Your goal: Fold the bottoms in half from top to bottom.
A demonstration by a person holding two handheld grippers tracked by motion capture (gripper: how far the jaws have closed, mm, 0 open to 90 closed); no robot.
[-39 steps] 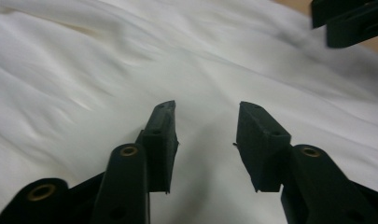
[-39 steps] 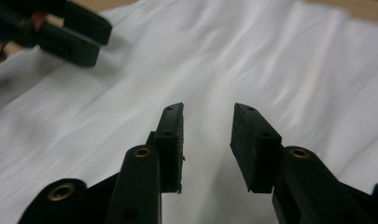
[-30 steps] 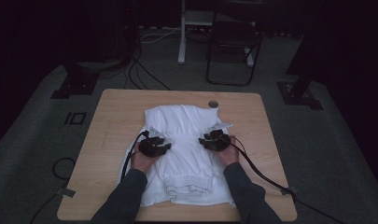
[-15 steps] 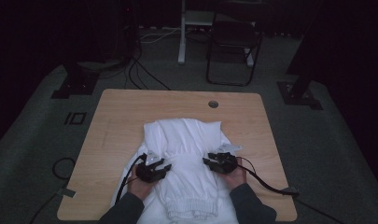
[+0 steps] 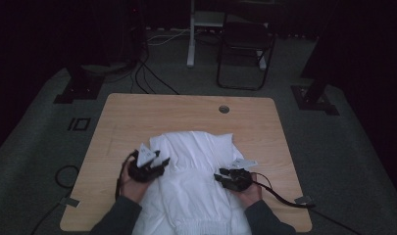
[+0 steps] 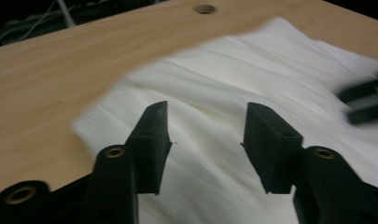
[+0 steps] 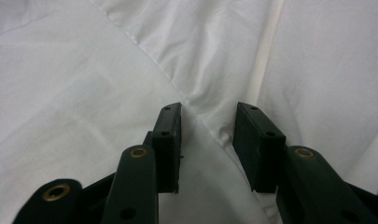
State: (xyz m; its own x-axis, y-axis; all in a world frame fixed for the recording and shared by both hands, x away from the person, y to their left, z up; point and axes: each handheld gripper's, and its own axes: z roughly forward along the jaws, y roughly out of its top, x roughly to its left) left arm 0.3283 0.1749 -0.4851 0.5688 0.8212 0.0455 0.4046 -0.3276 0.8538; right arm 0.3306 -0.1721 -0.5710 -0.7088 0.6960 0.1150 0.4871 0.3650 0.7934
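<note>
The left claw [image 5: 159,161] sits raised over the left edge of the white garment [image 5: 196,181], held in the person's left hand [image 5: 132,183]; its jaws have just been opening and now stand well apart with nothing between them, the cloth lying below and beyond the tips in the left gripper view [image 6: 252,93]; to this claw's left is bare wooden surface [image 5: 117,127], and far ahead of it a round hole [image 5: 224,108] in that surface; the garment spreads rightward from here, crumpled and folded, its gathered hem hanging toward the near edge between the two forearms; on the far side of the cloth the right claw [image 5: 220,175] lies low on the garment's right part, gripped by the right hand [image 5: 247,191], a black cable [image 5: 284,198] trailing off to its right; its jaws are partly open, straddling a raised crease of the fabric [image 7: 210,107], though whether the pads pinch that crease cannot be told.
</note>
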